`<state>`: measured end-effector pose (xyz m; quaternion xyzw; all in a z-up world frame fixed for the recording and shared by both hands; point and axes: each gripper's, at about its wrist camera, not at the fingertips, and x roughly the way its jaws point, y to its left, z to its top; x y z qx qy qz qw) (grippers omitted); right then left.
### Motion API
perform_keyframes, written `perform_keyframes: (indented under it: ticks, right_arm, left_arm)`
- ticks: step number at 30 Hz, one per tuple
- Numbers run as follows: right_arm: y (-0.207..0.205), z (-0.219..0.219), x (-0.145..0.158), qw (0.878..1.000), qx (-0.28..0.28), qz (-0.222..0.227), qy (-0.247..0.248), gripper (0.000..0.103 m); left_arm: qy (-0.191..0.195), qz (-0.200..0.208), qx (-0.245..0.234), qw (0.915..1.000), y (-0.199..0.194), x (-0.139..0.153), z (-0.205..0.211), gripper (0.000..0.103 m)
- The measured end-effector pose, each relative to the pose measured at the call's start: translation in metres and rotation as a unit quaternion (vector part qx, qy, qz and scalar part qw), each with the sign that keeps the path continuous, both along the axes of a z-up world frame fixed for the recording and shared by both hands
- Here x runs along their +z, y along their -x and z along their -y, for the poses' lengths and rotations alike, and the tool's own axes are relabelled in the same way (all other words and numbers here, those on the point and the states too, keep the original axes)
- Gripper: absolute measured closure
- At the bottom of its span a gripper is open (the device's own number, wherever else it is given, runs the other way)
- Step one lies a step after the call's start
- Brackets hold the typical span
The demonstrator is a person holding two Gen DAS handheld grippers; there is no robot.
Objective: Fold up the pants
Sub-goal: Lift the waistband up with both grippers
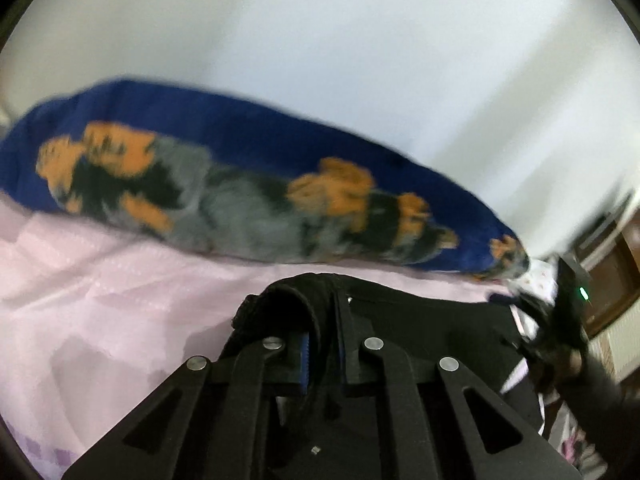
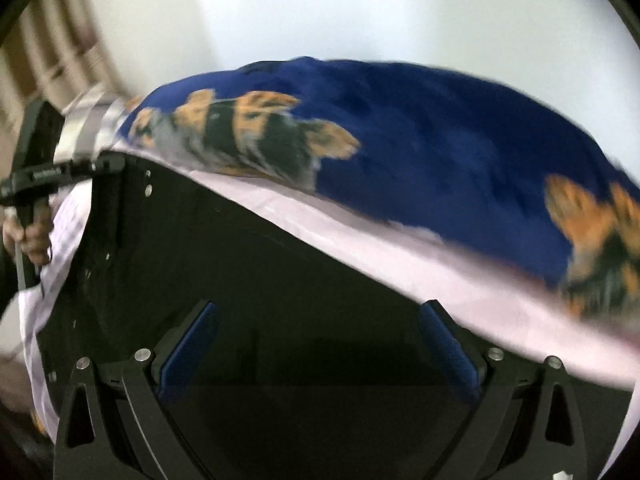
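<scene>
The left gripper (image 1: 320,344) is clamped on a bunched edge of the black pants (image 1: 420,328); the right gripper (image 2: 318,344) hovers spread wide above them; they lie on the pink sheet (image 1: 100,300) beside a blue patterned blanket (image 1: 248,184).

Blue blanket (image 1: 248,136) motion-blurred; edge-cropped

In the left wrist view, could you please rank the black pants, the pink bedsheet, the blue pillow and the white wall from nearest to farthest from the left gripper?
1. Black pants: pinched in the left gripper.
2. Pink bedsheet: under the pants, spreading left.
3. Blue pillow: across the bed beyond.
4. White wall: behind the pillow.
</scene>
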<state>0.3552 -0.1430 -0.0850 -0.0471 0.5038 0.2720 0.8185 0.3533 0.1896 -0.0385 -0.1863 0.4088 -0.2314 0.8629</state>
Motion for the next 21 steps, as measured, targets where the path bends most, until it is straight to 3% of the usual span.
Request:
perform_keyframes:
  ticks: [4,11,16,19,21]
  right_arm:
    - [-0.03,-0.012,-0.001,0.996,0.079,-0.027,-0.007,0.004]
    - [-0.066,-0.031,-0.025,0.98,0.172,-0.095,-0.008,0.019]
    - [-0.076,-0.025,-0.042,0.971,0.201,-0.127,0.011,0.023]
    - [-0.078,-0.012,-0.052,0.97,0.197,-0.143,0.023,0.034]
    - [-0.077,-0.002,-0.059,0.97,0.186,-0.155,0.023,0.05]
  left_arm:
    - [-0.01,0.04,-0.019,0.999,0.022,0.019,0.01,0.094]
    - [-0.004,0.066,-0.03,0.9973,0.041,0.033,0.011,0.094]
    - [0.006,0.079,-0.038,0.9961,0.048,0.04,0.006,0.094]
    - [0.015,0.077,-0.036,0.9962,0.046,0.039,0.003,0.094]
    - [0.016,0.074,-0.035,0.9965,0.044,0.037,0.001,0.094]
